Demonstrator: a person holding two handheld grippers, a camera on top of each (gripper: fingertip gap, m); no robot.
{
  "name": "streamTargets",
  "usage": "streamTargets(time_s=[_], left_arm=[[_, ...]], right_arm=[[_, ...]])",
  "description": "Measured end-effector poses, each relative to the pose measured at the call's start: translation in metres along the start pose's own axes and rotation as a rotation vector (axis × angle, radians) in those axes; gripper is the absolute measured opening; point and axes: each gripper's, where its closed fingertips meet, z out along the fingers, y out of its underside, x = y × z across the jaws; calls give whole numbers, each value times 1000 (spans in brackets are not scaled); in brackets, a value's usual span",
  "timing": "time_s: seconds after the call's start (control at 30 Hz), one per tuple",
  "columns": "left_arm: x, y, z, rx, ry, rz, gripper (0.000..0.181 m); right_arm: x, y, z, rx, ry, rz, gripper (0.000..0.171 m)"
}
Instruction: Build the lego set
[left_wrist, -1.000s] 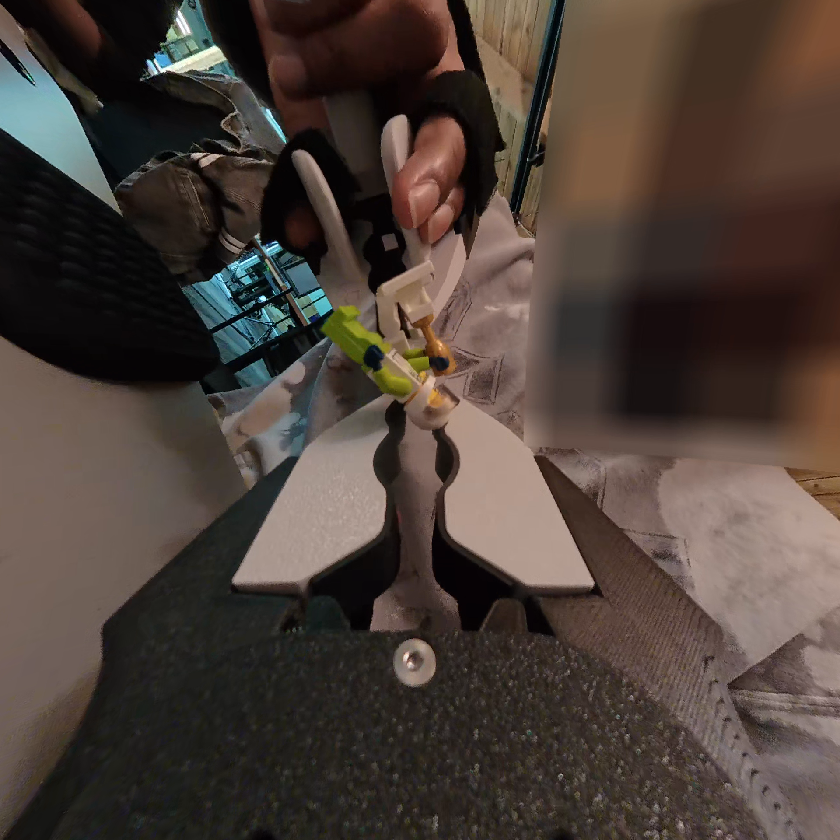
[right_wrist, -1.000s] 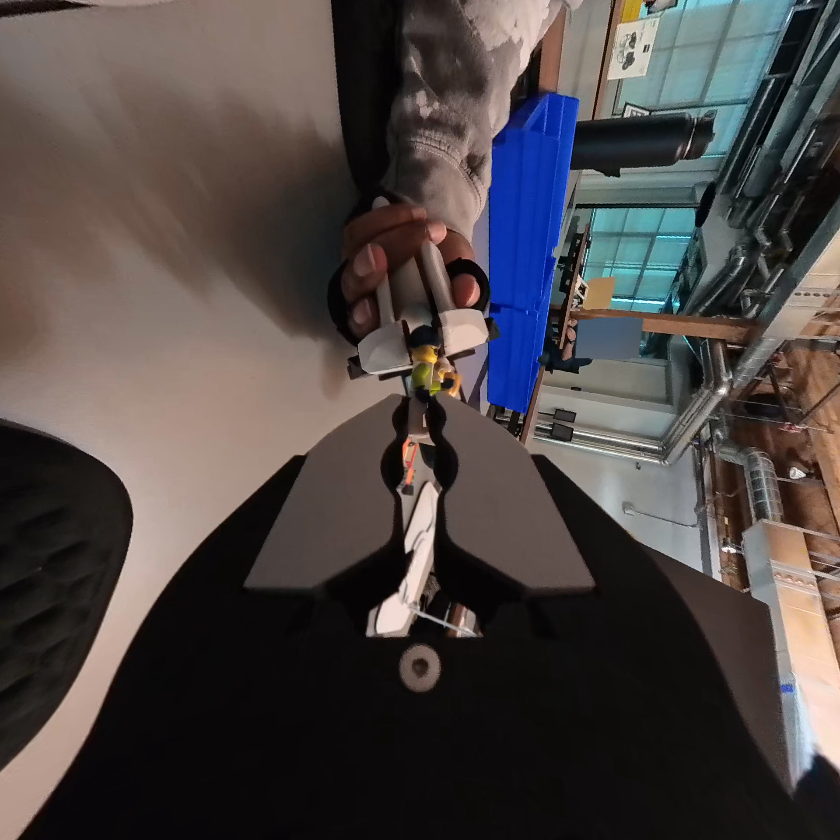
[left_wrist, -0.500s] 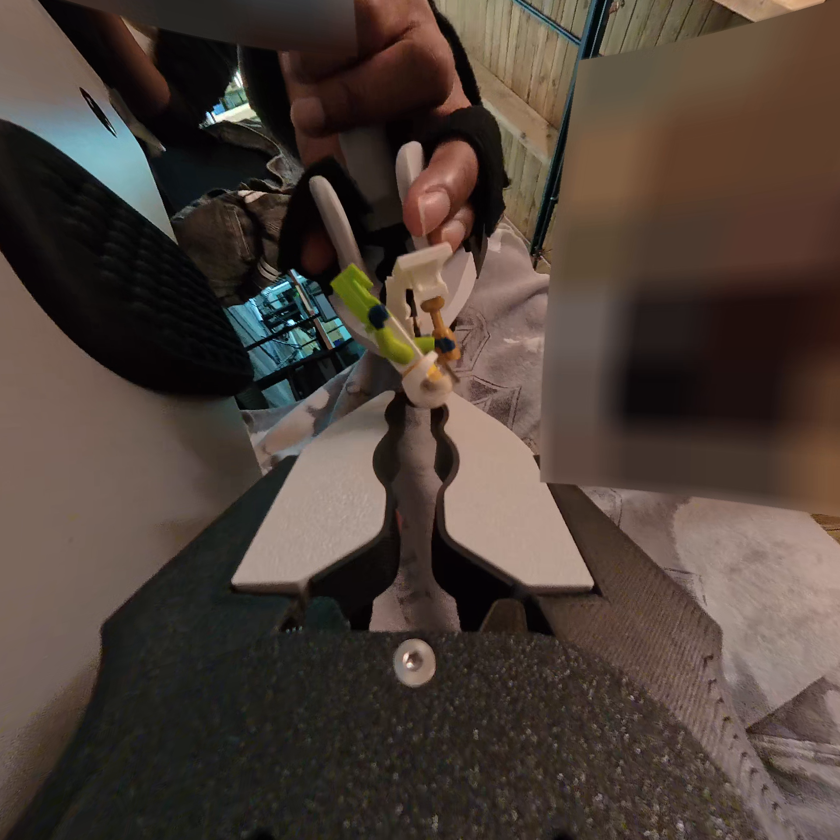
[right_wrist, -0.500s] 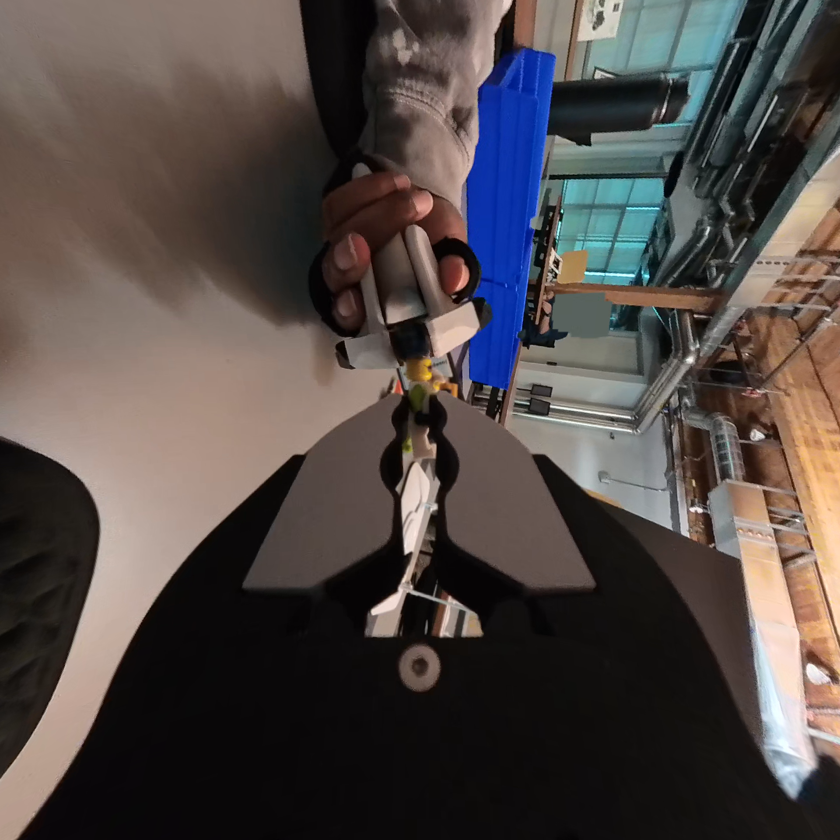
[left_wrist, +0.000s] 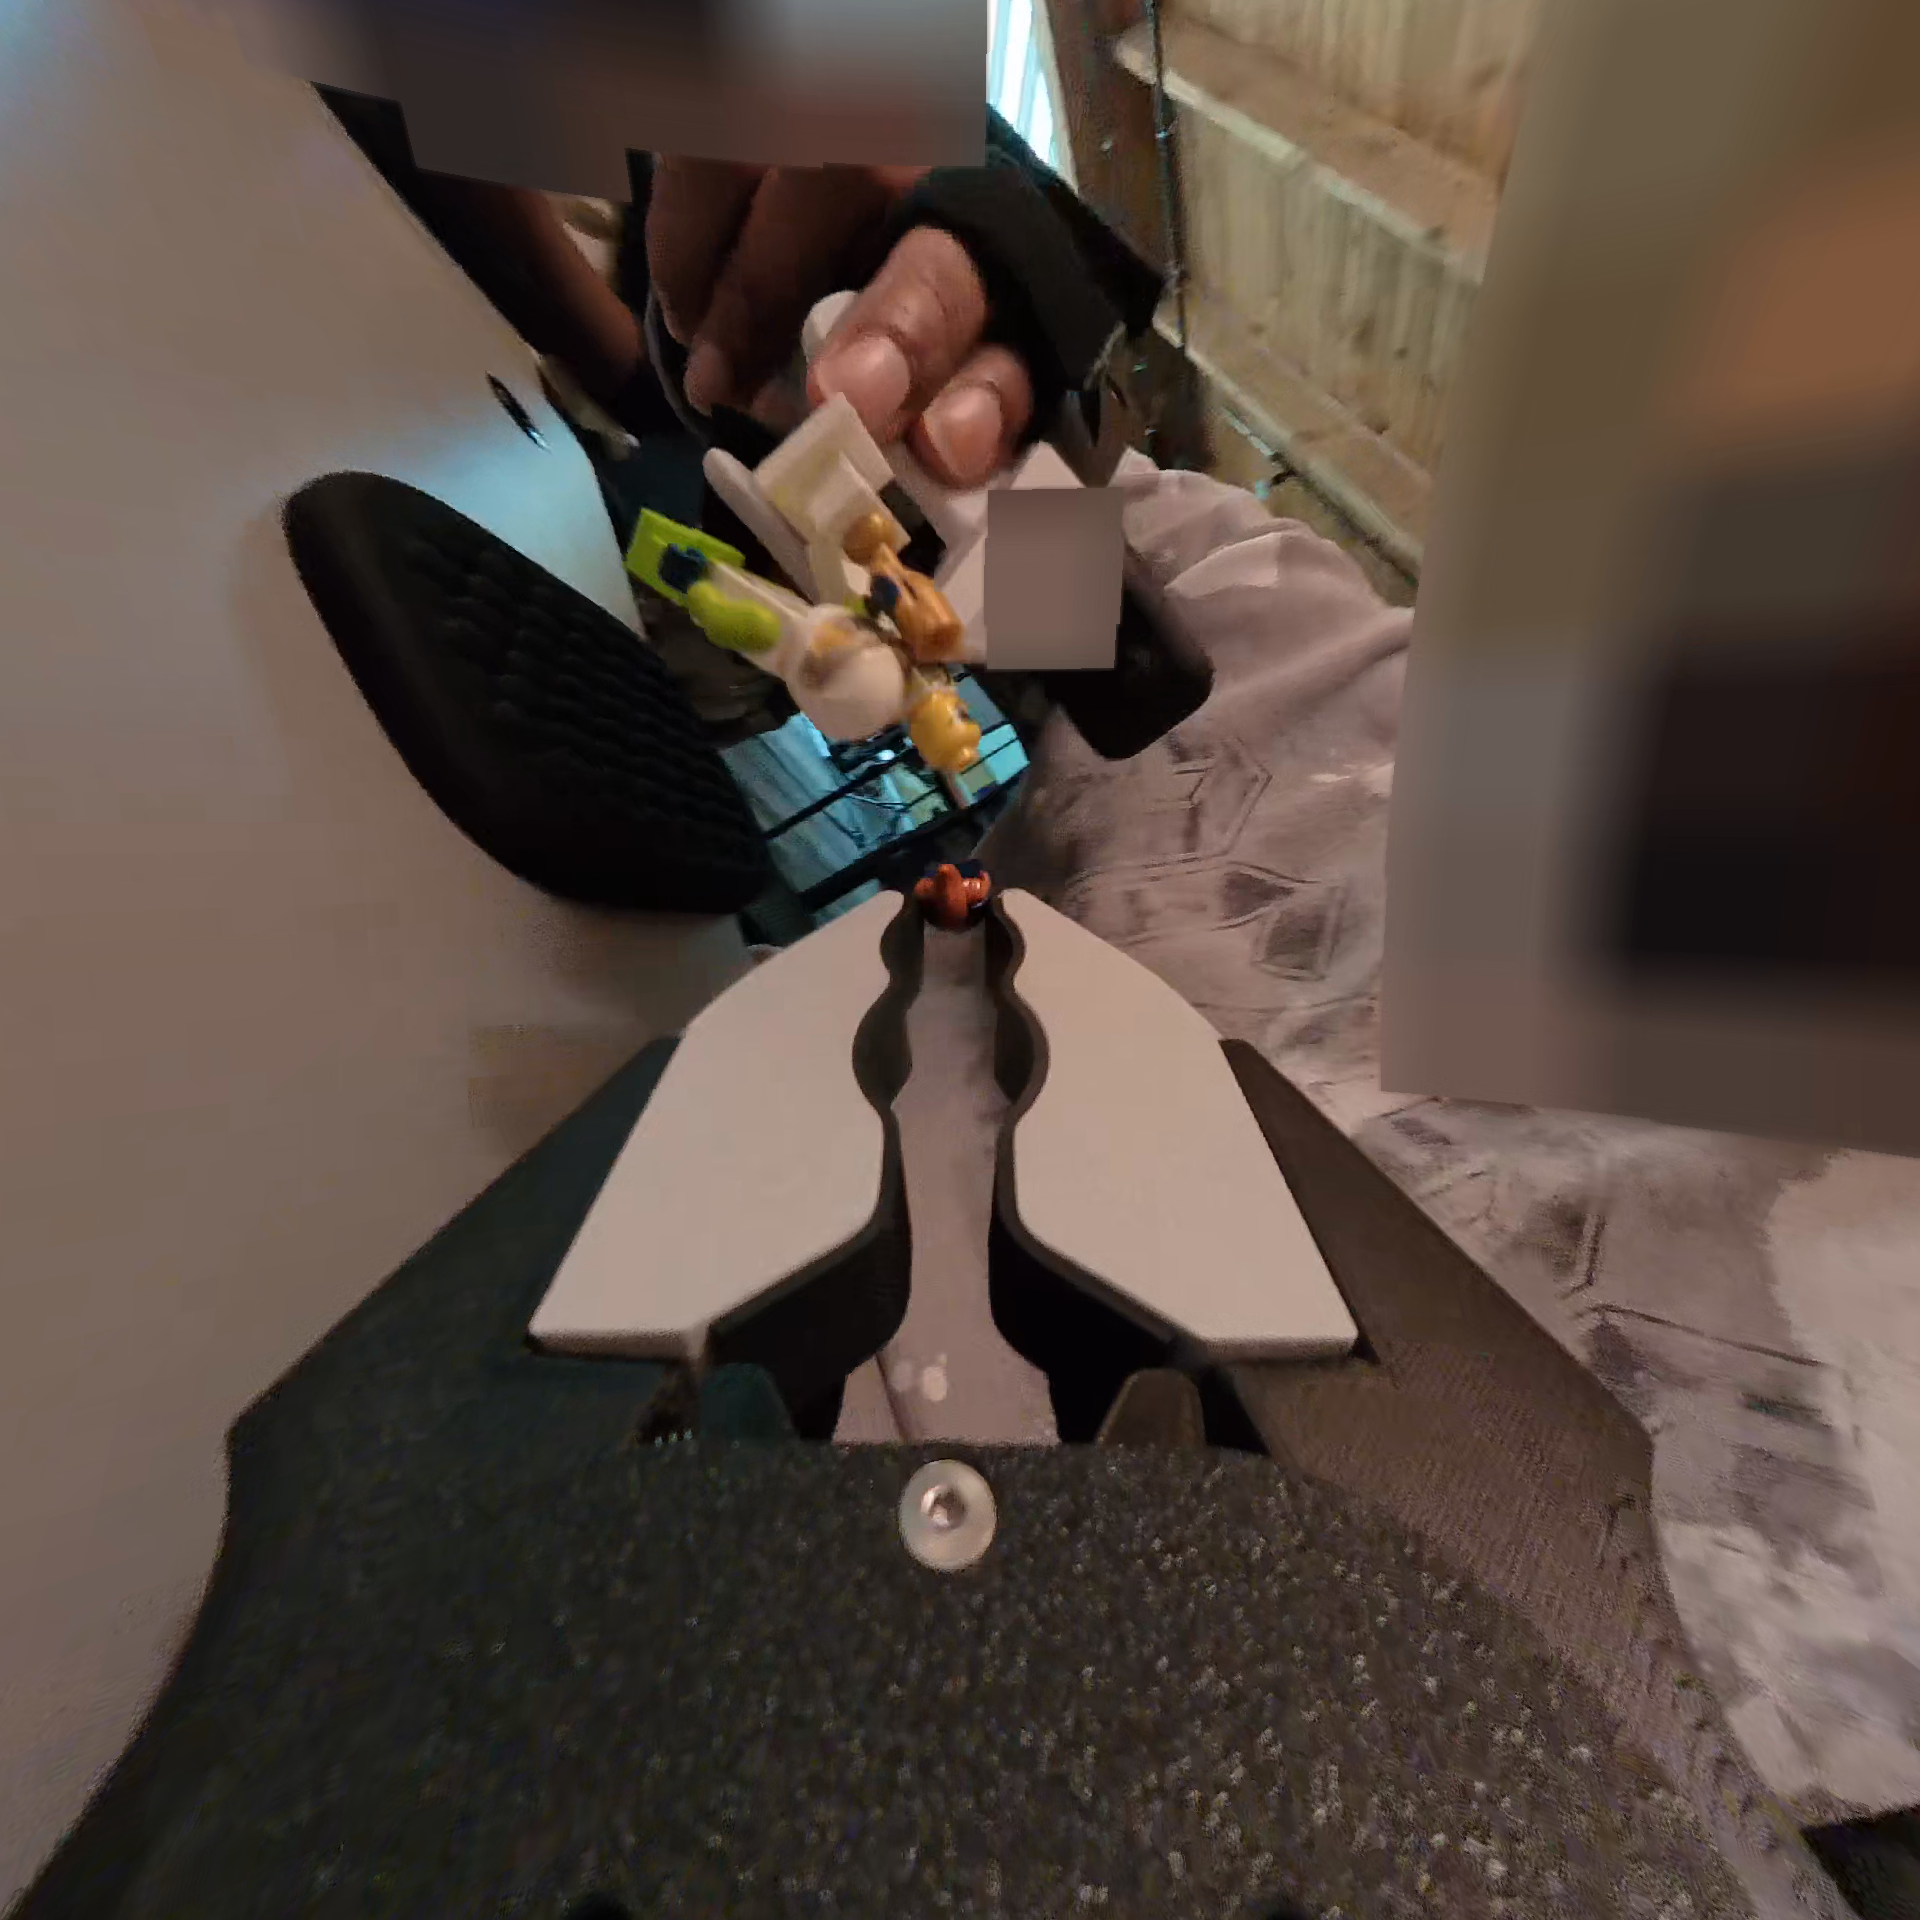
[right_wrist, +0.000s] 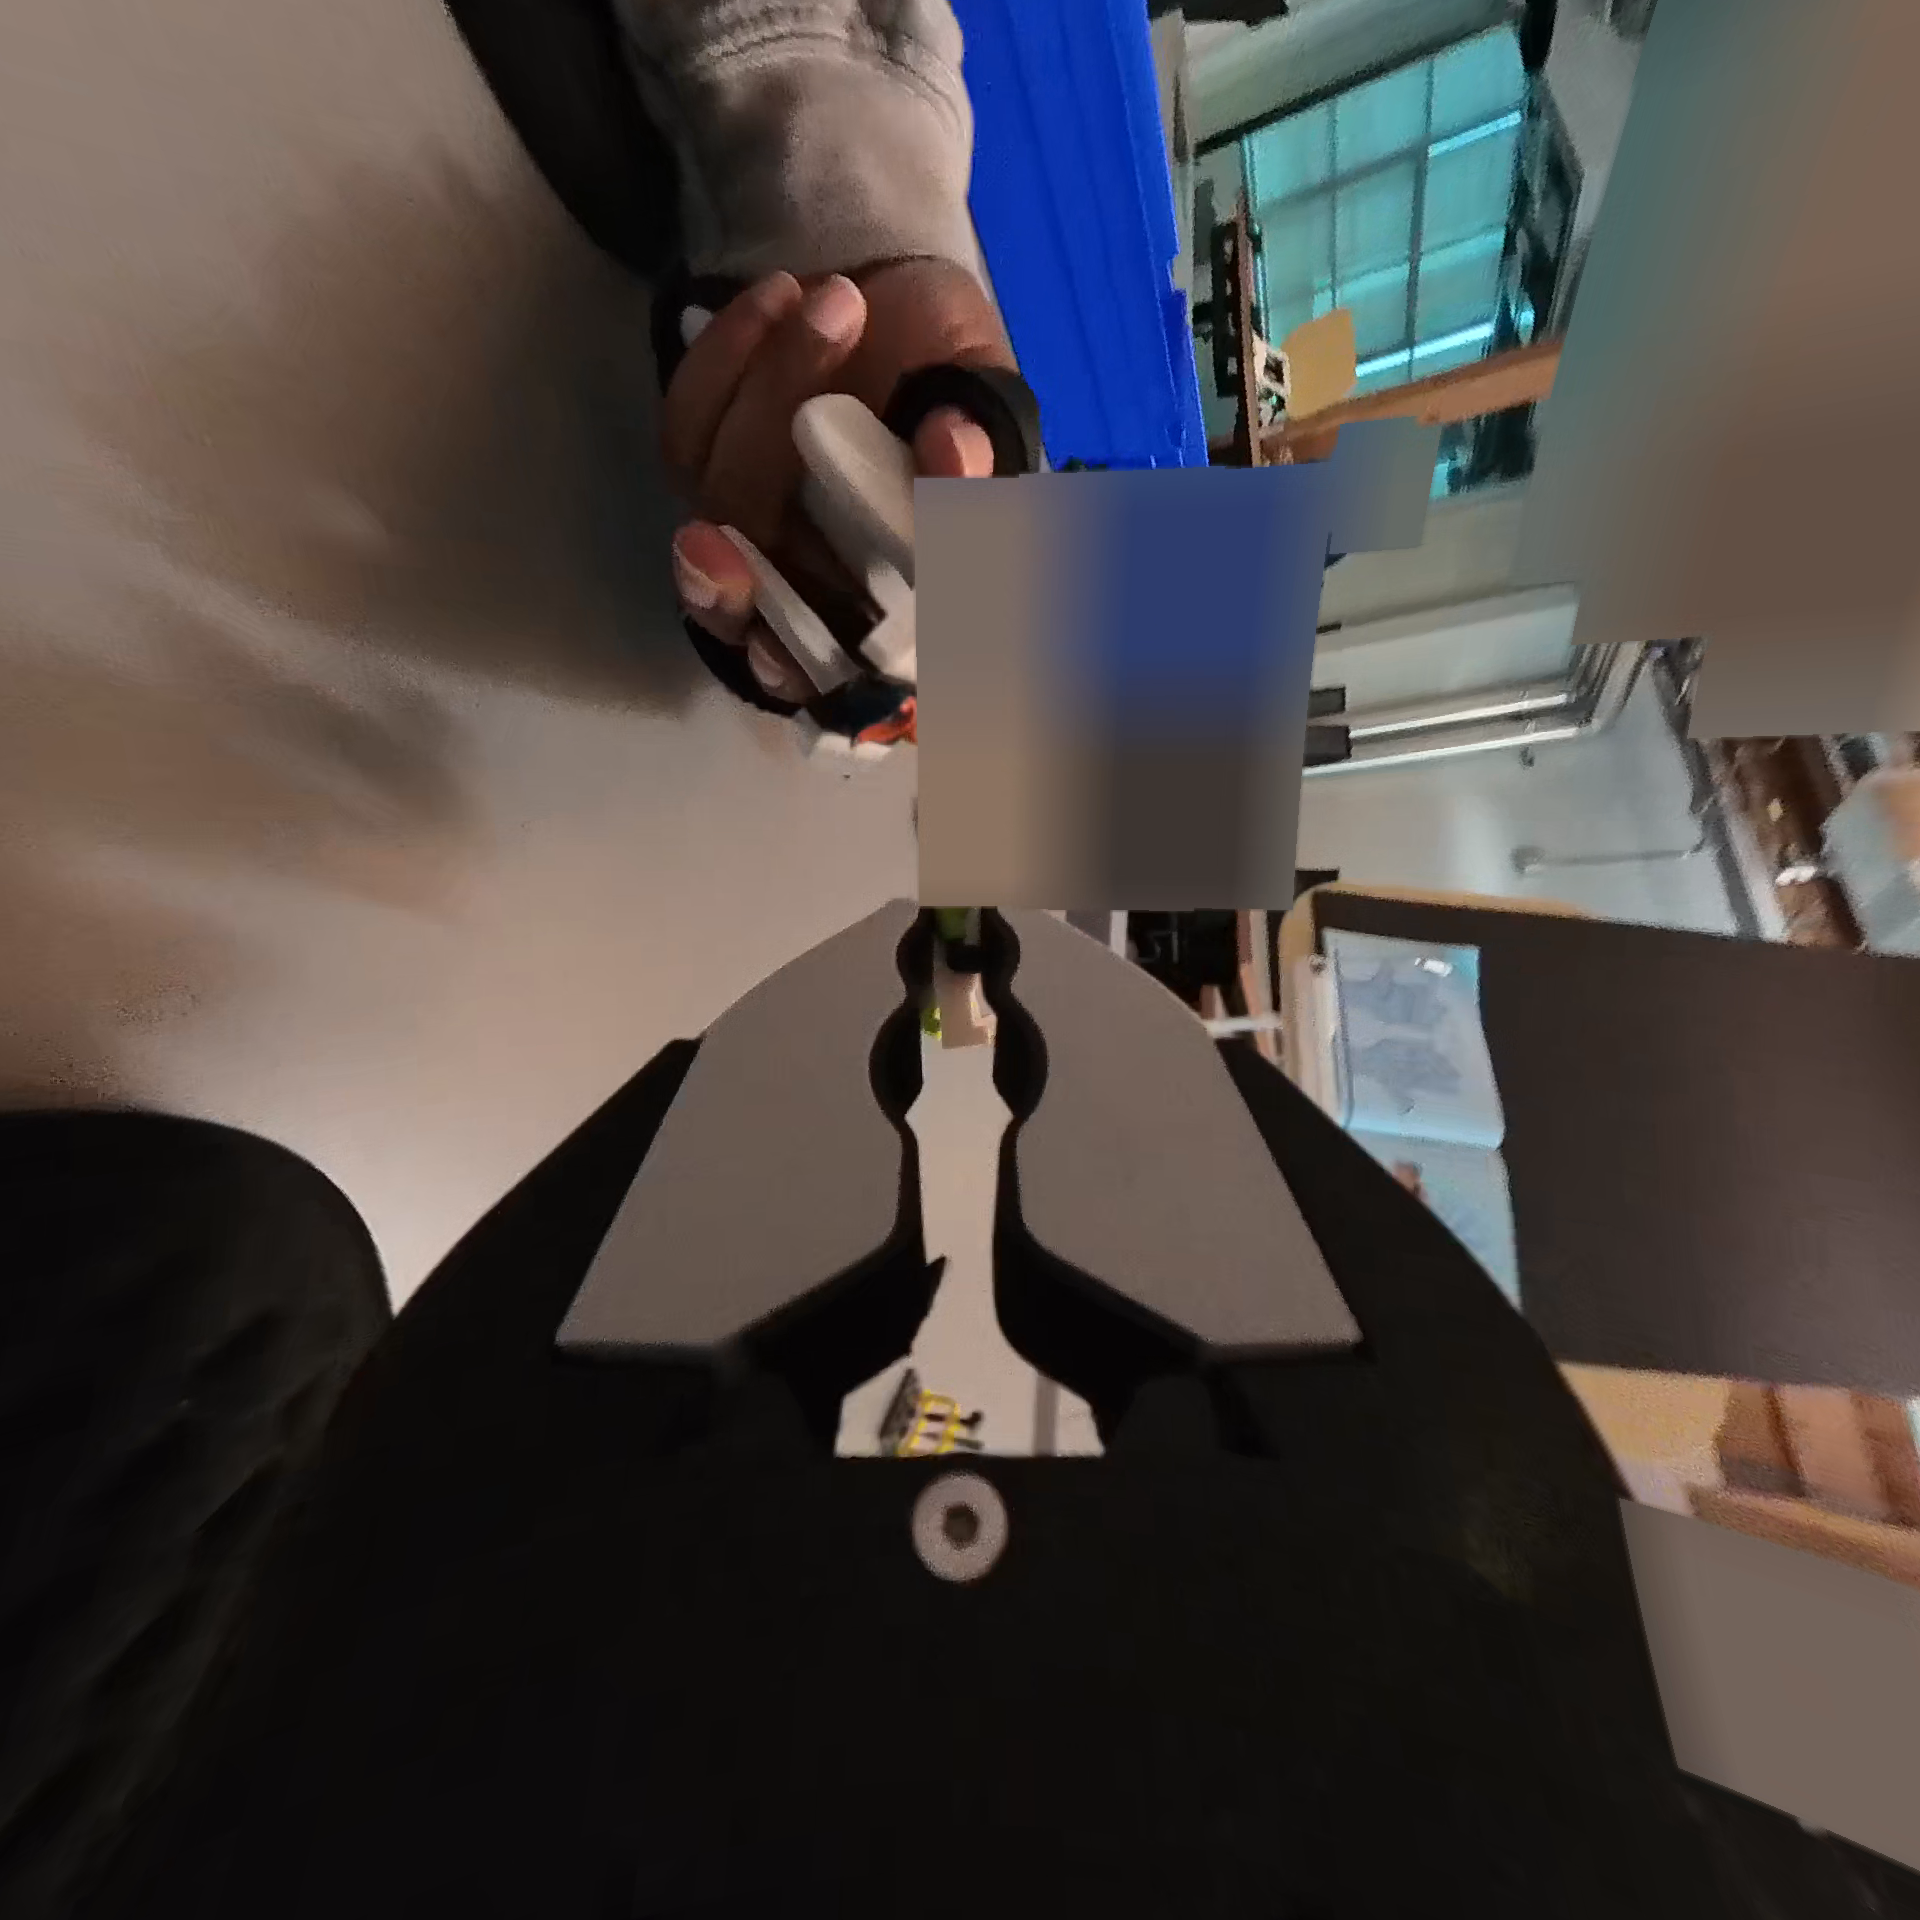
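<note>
Workshop backdrop: wood slat wall (left_wrist: 1340, 197) in left wrist view, blue bins (right_wrist: 1081, 229) and windows (right_wrist: 1382, 187) in right wrist view. Lego figure assembly (left_wrist: 831, 613) (lime, white, gold parts) sits pinched at the tips of the right tool (right_wrist: 961, 971), jaws nearly together, a lime/white bit visible between them. Left tool (left_wrist: 951, 904) is narrowed onto a small orange piece (left_wrist: 949, 896) right at its tips. Orange piece and figure are apart, figure above and just beyond the left tool's tips. One hand (left_wrist: 904, 343) grips the right tool's handle, the other hand (right_wrist: 790, 468) grips the left tool, grey sleeve (right_wrist: 800, 135) behind it. Pale tabletop (right_wrist: 312, 520) with a black textured pad (left_wrist: 520, 707) to the side
</note>
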Motion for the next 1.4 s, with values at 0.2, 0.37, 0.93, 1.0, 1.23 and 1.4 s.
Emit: streamTargets(time_s=[0.2, 0.37, 0.93, 1.0, 1.23, 1.4], left_arm=[[-15, -7, -5, 37, -107, 24, 11], [-31, -8, -12, 30, -251, 73, 11], [-69, -49, -64, -324, -1221, 1030, 12], [-66, -57, -69, -417, -1346, 1223, 12], [-60, -64, -67, -672, -1544, 1722, 12], [-57, -64, -64, -772, -1555, 1850, 12]], right_arm=[[-13, 18, 6, -43, -35, 195, 8], [-29, 36, 13, -74, -60, 384, 8], [-45, 46, 29, -107, -349, 800, 8], [-40, 46, 29, -113, -392, 883, 8], [-26, 38, 33, -165, -535, 1138, 8], [-24, 33, 39, -139, -603, 1286, 8]])
